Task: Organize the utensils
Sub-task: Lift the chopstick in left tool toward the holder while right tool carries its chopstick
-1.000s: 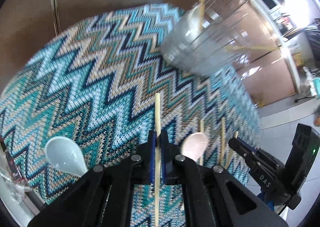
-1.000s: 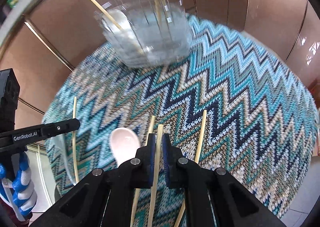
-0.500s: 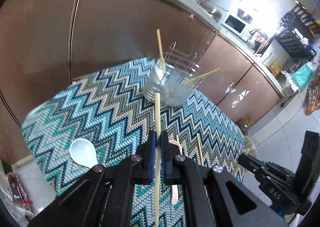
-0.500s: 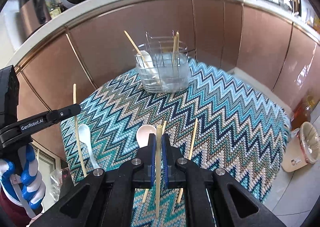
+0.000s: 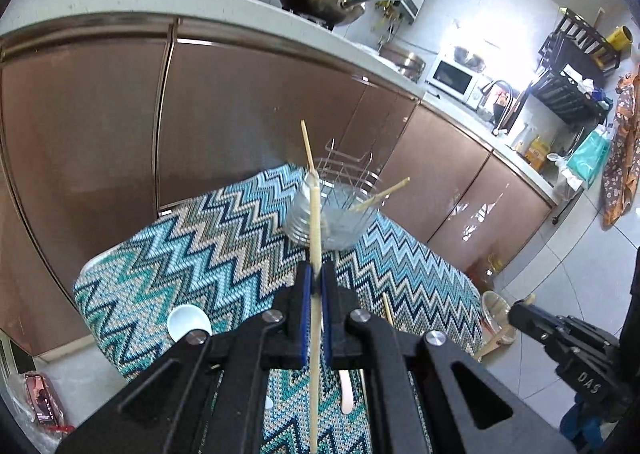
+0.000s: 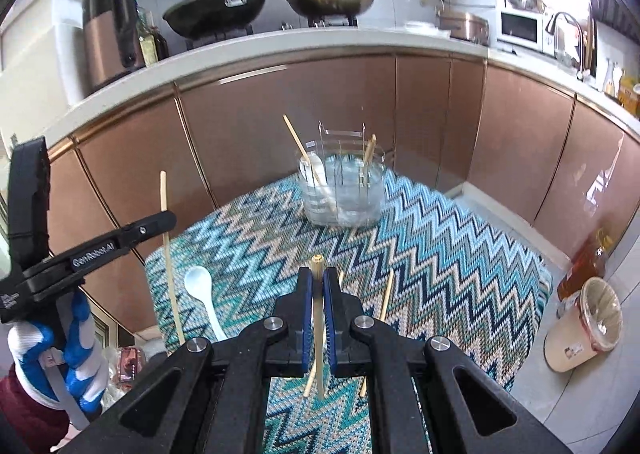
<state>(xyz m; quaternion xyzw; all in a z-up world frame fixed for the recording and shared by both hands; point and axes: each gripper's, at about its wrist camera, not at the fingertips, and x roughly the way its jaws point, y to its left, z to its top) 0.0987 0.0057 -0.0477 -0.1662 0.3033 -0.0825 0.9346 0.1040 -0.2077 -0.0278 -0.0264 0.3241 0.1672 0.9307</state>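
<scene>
One chopstick (image 5: 315, 238) pinched upright in left gripper (image 5: 315, 284), another (image 6: 318, 294) clamped in right gripper (image 6: 318, 286), both raised above zigzag cloth (image 6: 440, 254). Farther back on cloth, rack (image 6: 342, 189) holding chopsticks and spoon. Near left edge, white spoon (image 6: 202, 290) lying flat.

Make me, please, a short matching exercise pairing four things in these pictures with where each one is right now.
Things:
1. white spoon
2. clear utensil holder
3. left gripper
4. black wok

Places or states:
a. on the stove
b. shut on a chopstick
c. lying on the zigzag cloth
d. standing at the cloth's far edge

Pairs: 1-c, 2-d, 3-b, 4-a
</scene>
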